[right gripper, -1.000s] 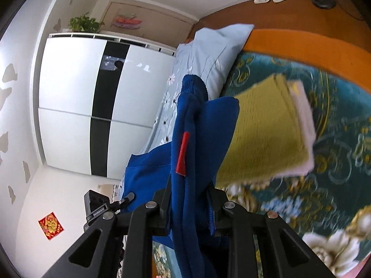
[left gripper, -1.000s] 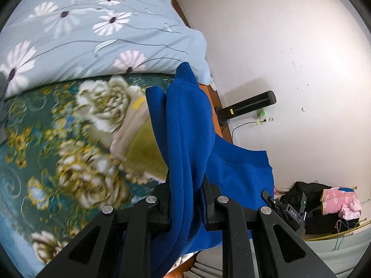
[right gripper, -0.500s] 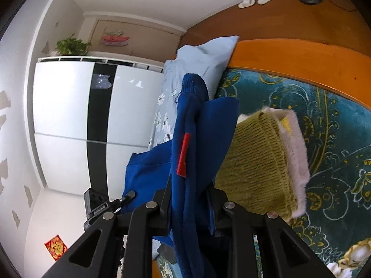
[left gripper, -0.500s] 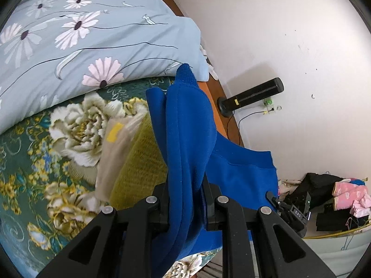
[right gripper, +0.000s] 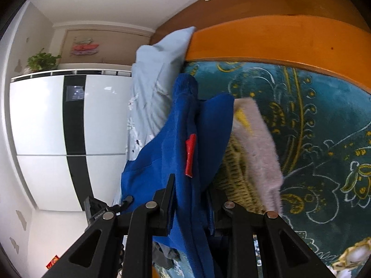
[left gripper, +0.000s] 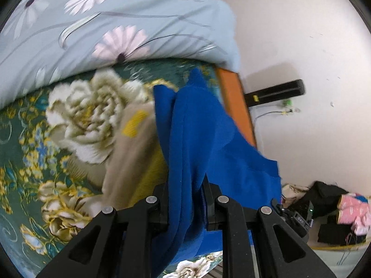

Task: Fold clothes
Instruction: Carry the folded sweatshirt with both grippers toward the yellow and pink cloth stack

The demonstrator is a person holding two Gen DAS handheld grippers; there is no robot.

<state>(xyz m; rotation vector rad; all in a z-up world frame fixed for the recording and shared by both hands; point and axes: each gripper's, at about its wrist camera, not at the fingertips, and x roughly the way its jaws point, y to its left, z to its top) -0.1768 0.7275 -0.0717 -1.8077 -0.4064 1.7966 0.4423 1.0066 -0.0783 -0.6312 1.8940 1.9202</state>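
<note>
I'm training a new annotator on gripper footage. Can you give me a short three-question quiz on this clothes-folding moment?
1. True or false: both grippers are shut on the blue garment.
2. Multiple choice: what lies on the floral bedspread just beyond the blue garment? A) a folded stack of an olive knit and a beige fuzzy piece, B) a pair of jeans, C) a laptop.
3. Fill in: in the right wrist view, a small ____ tag shows on the blue garment.

Key
1. True: the left gripper and the right gripper each pinch a bunch of it.
2. A, the folded stack.
3. Red.
</note>
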